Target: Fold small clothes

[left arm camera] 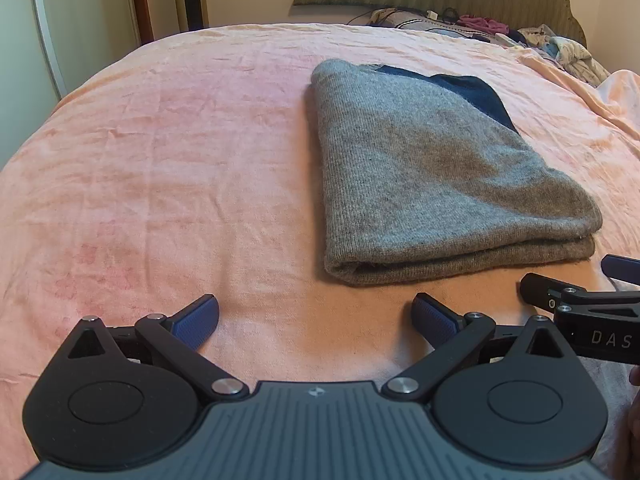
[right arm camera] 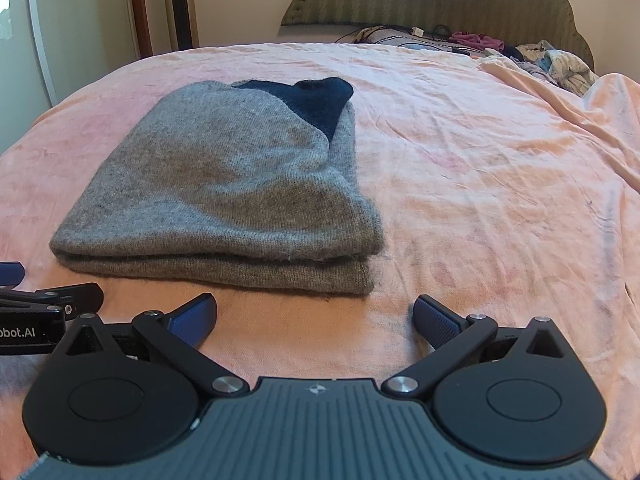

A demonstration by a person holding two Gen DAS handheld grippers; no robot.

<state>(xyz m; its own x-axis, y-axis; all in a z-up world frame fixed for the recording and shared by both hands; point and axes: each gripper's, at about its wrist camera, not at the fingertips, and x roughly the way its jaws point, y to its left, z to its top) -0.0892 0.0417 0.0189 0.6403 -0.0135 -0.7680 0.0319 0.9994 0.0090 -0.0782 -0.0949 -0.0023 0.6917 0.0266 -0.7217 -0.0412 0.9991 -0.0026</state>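
Pink bedspread (left arm camera: 160, 160) holds folded grey garment (left arm camera: 432, 176); both grippers hover spread, empty.

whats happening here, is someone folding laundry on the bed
Yes. A person holds two grippers over a bed with a pink blanket. A grey knit garment with a dark blue part lies folded in a neat stack. The left gripper and right gripper are both open and empty, just short of its near edge. Loose clothes sit by the headboard.
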